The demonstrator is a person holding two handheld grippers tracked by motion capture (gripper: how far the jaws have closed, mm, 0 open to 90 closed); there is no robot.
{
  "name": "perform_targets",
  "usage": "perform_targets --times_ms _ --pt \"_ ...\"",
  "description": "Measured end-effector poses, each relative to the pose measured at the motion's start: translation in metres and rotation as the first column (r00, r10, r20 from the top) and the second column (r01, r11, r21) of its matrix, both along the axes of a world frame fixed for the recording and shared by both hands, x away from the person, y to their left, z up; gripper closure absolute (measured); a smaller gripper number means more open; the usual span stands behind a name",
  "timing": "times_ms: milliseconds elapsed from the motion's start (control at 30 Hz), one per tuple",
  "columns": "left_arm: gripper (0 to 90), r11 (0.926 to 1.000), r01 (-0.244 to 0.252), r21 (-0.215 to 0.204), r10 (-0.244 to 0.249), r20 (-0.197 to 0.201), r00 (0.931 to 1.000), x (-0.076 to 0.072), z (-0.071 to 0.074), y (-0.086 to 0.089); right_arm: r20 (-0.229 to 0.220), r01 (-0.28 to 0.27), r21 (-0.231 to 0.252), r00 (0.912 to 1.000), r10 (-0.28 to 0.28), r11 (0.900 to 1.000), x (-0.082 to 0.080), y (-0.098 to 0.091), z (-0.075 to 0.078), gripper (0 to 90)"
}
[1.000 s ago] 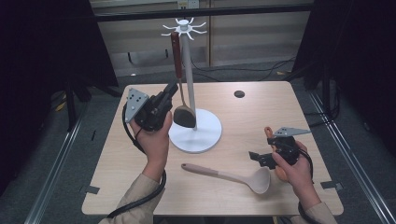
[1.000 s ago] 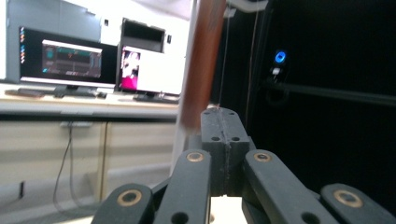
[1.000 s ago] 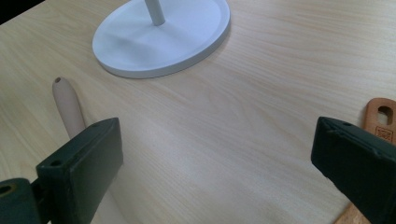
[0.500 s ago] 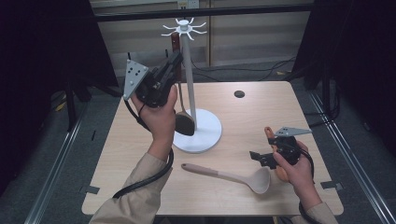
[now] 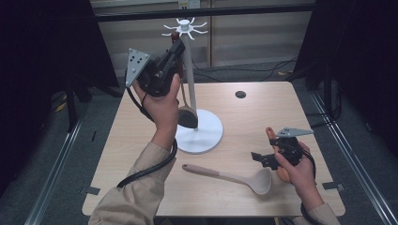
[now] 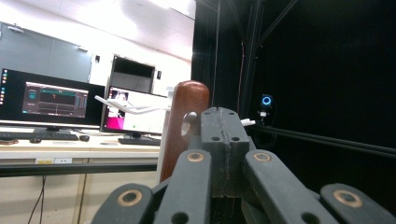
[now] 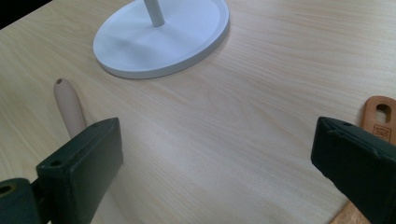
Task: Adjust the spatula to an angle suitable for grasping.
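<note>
Two grippers in play: the left gripper [image 5: 177, 47] is raised beside the white stand [image 5: 199, 136], its jaws clenched on the dark wooden handle of a brown spoon [image 5: 187, 116], which hangs down with its bowl just above the stand's round base. Up close from the left gripper view, the spoon's rounded handle tip with its hole sits right by the stand's white hooks [image 6: 128, 108]. Over on the right, the right gripper [image 5: 258, 158] rests low near the table [image 5: 263, 112] with jaws spread wide, nothing between them, just beside a pale ladle [image 5: 234, 177] lying flat.
</note>
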State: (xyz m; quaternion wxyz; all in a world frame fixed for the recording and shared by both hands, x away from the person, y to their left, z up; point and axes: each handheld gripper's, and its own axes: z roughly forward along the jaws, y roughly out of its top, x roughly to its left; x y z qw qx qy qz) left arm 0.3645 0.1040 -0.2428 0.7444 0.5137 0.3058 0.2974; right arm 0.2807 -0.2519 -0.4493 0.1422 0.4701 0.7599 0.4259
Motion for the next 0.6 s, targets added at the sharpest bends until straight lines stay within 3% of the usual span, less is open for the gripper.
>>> perform_targets --times_ms 67,333,600 --pt "90.0 0.9999 -0.001 0.011 0.001 0.000 1.0000 0.0006 0.0015 -0.0020 -0.001 0.002 0.001 1.0000 -0.002 1.0000 0.0000 0.0000 0.0000 2.0" --pt "90.0 0.9997 0.004 -0.026 -0.005 -0.028 0.9996 0.0048 0.0009 0.0018 -0.001 0.002 0.001 1.0000 -0.002 1.0000 -0.0004 -0.0003 -0.0002 2.0" --pt "90.0 0.9995 -0.003 -0.031 0.002 -0.038 0.9993 0.0085 0.0023 0.0056 -0.001 0.002 0.004 1.0000 -0.002 1.0000 0.0000 0.0000 -0.0003 2.0"
